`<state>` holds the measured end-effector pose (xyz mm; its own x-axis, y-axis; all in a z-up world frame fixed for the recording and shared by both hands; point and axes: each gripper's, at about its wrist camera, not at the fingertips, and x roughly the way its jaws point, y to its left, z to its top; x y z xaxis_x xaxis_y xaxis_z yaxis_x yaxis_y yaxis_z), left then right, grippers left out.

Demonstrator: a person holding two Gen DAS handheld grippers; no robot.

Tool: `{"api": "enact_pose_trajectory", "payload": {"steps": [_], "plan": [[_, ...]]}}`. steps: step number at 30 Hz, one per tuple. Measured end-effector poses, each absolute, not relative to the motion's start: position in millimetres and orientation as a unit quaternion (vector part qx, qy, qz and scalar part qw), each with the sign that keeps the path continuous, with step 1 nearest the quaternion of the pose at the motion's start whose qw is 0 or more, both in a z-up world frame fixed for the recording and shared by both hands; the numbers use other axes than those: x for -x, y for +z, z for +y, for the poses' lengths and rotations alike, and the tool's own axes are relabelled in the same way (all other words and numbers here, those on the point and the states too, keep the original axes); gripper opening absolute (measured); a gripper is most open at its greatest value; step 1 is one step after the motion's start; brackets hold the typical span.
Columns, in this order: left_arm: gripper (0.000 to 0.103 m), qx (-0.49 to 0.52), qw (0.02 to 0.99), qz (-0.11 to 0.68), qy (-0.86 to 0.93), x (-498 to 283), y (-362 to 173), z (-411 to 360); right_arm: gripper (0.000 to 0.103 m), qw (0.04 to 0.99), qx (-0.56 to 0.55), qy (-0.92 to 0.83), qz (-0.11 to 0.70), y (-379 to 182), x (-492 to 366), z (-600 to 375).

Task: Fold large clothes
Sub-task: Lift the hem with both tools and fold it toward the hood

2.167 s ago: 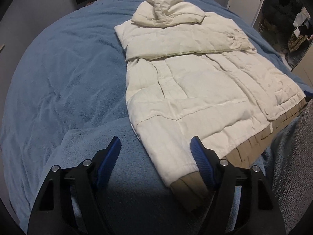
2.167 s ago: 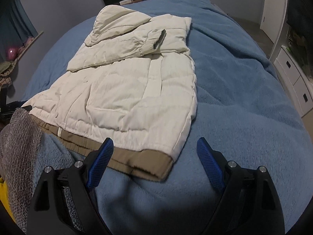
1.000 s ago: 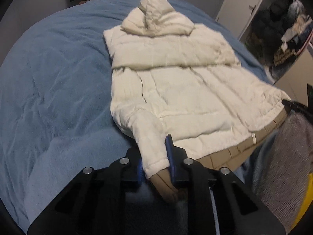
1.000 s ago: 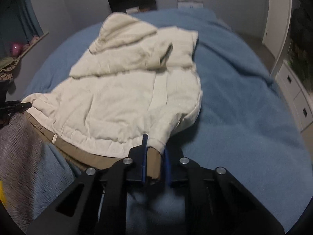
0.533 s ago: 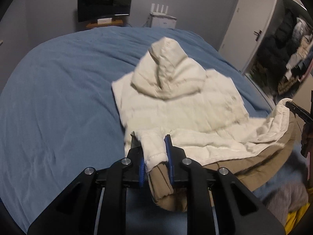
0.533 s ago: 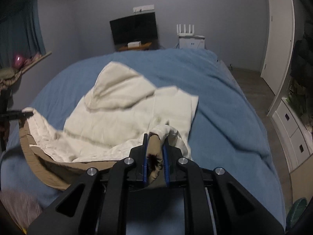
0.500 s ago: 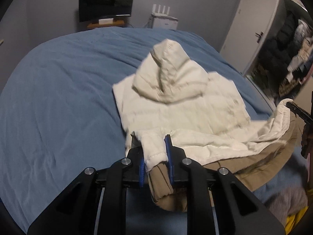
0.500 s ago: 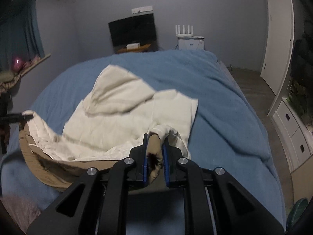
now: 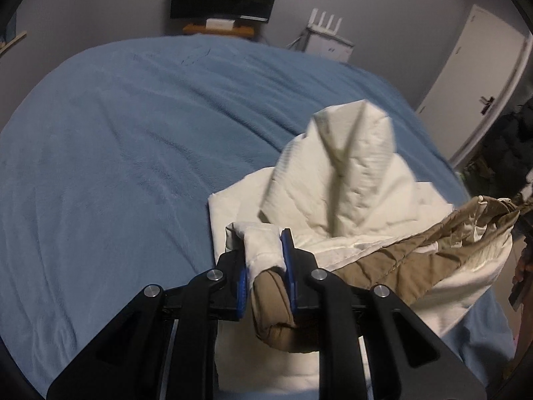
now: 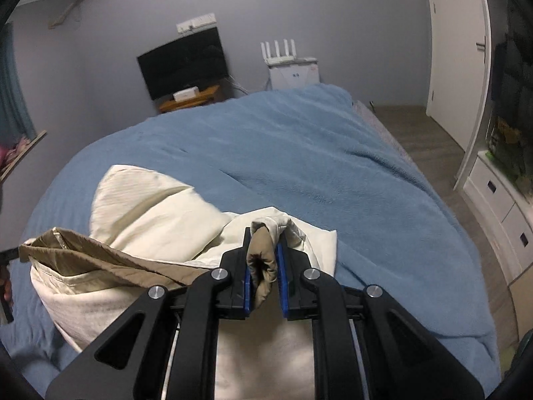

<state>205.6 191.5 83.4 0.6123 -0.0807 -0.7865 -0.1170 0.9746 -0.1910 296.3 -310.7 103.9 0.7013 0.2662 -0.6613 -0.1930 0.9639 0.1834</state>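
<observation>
A cream puffer jacket (image 9: 353, 180) with a tan hem band lies on the blue bed (image 9: 116, 140), its hood pointing away from me. My left gripper (image 9: 265, 243) is shut on the left hem corner, cream and tan cloth bunched between its blue pads. In the right wrist view my right gripper (image 10: 263, 236) is shut on the other hem corner of the jacket (image 10: 150, 210). The tan hem (image 9: 416, 253) stretches between the two grippers, lifted and carried over the jacket's body up to the hood. The sleeves and lower body are hidden under the raised fold.
Blue blanket (image 10: 316, 166) covers the bed on all sides of the jacket. A dark screen (image 10: 183, 63) and a white router unit (image 10: 293, 70) stand at the far wall. A white door (image 9: 473, 76) and white drawers (image 10: 499, 206) lie to the right, past the bed's edge.
Both grippers carried the hem corners farther up the bed, so the lower half now folds over the body near the hood. The view has swung up toward the far wall.
</observation>
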Motion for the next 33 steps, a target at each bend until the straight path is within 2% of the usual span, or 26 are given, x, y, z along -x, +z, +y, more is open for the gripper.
{"api": "enact_pose_trajectory", "payload": {"steps": [7, 14, 16, 17, 18, 19, 20, 21, 23, 28, 33], "plan": [[0.020, 0.104, 0.874, 0.473, 0.033, -246.7, 42.7, 195.5, 0.010, 0.907, -0.062, 0.093, 0.406, 44.1, -350.2, -302.0], [0.023, 0.128, 0.862, 0.488, 0.037, -262.5, 18.7, 202.6, 0.011, 0.895, -0.071, 0.080, 0.433, 7.1, -368.8, -296.1], [0.024, 0.138, 0.862, 0.487, 0.038, -259.2, 17.2, 202.1, 0.016, 0.897, -0.064, 0.084, 0.428, 9.4, -362.6, -293.3], [0.027, 0.143, 0.863, 0.483, 0.038, -255.6, 19.5, 201.9, 0.020, 0.898, -0.061, 0.086, 0.428, 11.2, -360.1, -292.8], [0.038, 0.147, 0.865, 0.479, 0.035, -251.9, 22.7, 200.9, 0.025, 0.898, -0.055, 0.091, 0.426, 15.1, -354.6, -292.2], [0.047, 0.157, 0.868, 0.470, 0.022, -245.3, 27.8, 199.9, 0.040, 0.901, -0.048, 0.095, 0.420, 20.1, -347.4, -292.6], [0.063, 0.163, 0.872, 0.461, 0.013, -238.3, 33.1, 198.7, 0.062, 0.904, -0.044, 0.097, 0.413, 23.9, -341.8, -293.6], [0.078, 0.165, 0.877, 0.451, 0.012, -230.8, 38.7, 197.1, 0.068, 0.911, -0.039, 0.103, 0.397, 31.4, -330.1, -296.1], [0.092, 0.133, 0.896, 0.422, 0.031, -208.4, 56.4, 190.1, 0.076, 0.917, -0.028, 0.115, 0.382, 41.2, -311.5, -298.0], [0.093, 0.070, 0.913, 0.402, 0.007, -159.0, 75.1, 150.1, 0.079, 0.907, 0.011, 0.175, 0.384, 43.9, -251.4, -281.2], [0.094, 0.032, 0.910, 0.412, -0.040, -119.3, 48.3, 89.6, 0.080, 0.886, 0.040, 0.225, 0.405, 20.3, -199.1, -250.6]]}}
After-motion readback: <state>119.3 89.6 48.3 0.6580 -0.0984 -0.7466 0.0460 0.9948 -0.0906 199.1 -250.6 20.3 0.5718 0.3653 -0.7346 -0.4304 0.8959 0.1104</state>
